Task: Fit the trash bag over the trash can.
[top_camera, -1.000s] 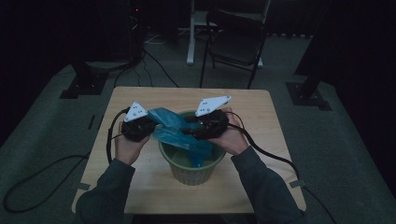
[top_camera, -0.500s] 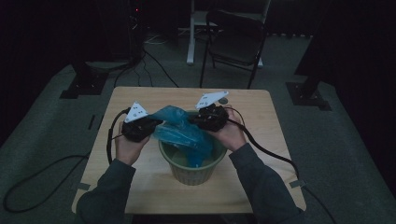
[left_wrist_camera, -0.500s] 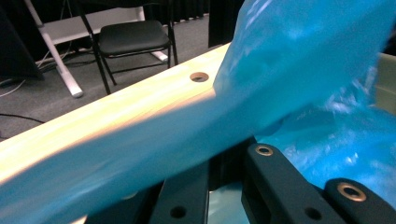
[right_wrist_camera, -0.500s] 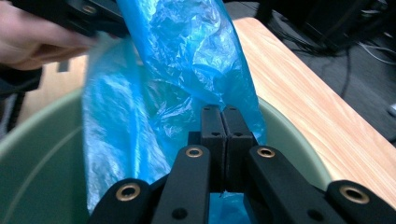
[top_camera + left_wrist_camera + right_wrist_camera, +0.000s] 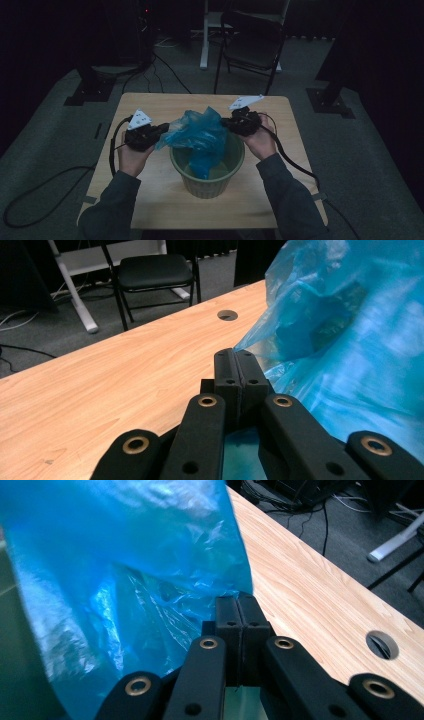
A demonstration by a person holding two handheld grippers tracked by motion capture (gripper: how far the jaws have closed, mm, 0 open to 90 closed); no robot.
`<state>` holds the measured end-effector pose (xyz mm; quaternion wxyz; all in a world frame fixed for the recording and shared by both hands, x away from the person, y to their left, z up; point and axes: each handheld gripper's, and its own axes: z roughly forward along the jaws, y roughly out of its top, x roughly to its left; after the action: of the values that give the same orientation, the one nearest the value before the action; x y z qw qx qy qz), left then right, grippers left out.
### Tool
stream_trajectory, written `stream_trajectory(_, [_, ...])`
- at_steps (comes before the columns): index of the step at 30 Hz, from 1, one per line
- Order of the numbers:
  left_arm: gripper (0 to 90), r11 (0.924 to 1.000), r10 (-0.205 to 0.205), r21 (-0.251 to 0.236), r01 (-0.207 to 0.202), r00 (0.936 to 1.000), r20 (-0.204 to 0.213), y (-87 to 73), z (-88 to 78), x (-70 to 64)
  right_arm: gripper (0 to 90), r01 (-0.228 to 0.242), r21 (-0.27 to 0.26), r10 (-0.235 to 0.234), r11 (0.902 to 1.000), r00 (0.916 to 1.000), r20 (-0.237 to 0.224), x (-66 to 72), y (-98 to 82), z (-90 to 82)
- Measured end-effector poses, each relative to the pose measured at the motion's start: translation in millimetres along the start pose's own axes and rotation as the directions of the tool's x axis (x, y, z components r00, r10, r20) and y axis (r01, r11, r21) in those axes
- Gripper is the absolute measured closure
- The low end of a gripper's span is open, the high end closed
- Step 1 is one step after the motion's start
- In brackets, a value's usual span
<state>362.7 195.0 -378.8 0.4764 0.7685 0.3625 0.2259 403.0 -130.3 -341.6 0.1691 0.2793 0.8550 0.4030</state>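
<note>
Above the green bin (image 5: 207, 175), left gripper (image 5: 161, 131) and right gripper (image 5: 226, 122) — both clamped on blue bag (image 5: 195, 132) edges, forearms angled inward

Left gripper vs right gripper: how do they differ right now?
The left gripper is at the bag's left edge, just outside the bin; the right gripper is at its right edge, over the bin's far rim. The left sits nearer the person, the right farther up the table. Shared: both are shut on the bag, holding it between them, with its lower end in the bin.
</note>
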Motion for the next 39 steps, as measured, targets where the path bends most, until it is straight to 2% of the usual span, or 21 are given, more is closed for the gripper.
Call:
stream_trajectory(7, [90.0, 0.9999, -0.017, 0.004, 0.017, 0.9998, -0.013, -2.6, -1.6, 6.5, 90.0, -0.037, 0.001, 0.037, 0.9993, 0.9993, 0.008, -12.1, -8.1, -5.6])
stream_trajectory(11, [90.0, 0.9992, -0.038, 0.006, 0.038, 0.9990, -0.024, -5.8, -4.1, 12.7, 90.0, -0.056, 0.007, 0.056, 0.9984, 0.9980, 0.027, -18.9, -14.2, -9.7])
stream_trajectory(18, [90.0, 0.9979, -0.064, 0.009, 0.065, 0.9972, -0.038, -12.5, -7.6, 21.0, 90.0, -0.095, 0.008, 0.095, 0.9954, 0.9951, 0.027, -29.5, -26.4, -16.6])
stream_trajectory(26, [90.0, 0.9972, -0.067, 0.029, 0.069, 0.9967, -0.046, -17.7, -7.0, 23.0, 90.0, -0.120, 0.007, 0.120, 0.9927, 0.9925, 0.020, -34.3, -35.0, -22.1])
stream_trajectory(33, [90.0, 0.9984, -0.056, 0.008, 0.057, 0.9975, -0.042, -14.3, -10.1, 21.8, 90.0, -0.117, 0.002, 0.117, 0.9932, 0.9932, -0.001, -32.8, -34.2, -24.4])
stream_trajectory(35, [90.0, 0.9990, -0.046, -0.002, 0.046, 0.9985, -0.031, -12.1, -11.0, 18.6, 89.6, -0.111, 0.012, 0.111, 0.9938, 0.9936, -0.019, -31.3, -32.6, -23.0])
stream_trajectory(37, [90.0, 0.9995, -0.032, -0.004, 0.032, 0.9992, -0.023, -10.4, -10.9, 15.3, 85.4, -0.101, 0.018, 0.102, 0.9947, 0.9942, -0.035, -29.8, -31.5, -21.5])
stream_trajectory(39, [89.7, 0.9998, -0.019, -0.005, 0.019, 0.9997, -0.018, -8.6, -10.2, 11.9, 73.3, -0.089, 0.014, 0.089, 0.9959, 0.9952, -0.040, -27.8, -30.1, -21.0])
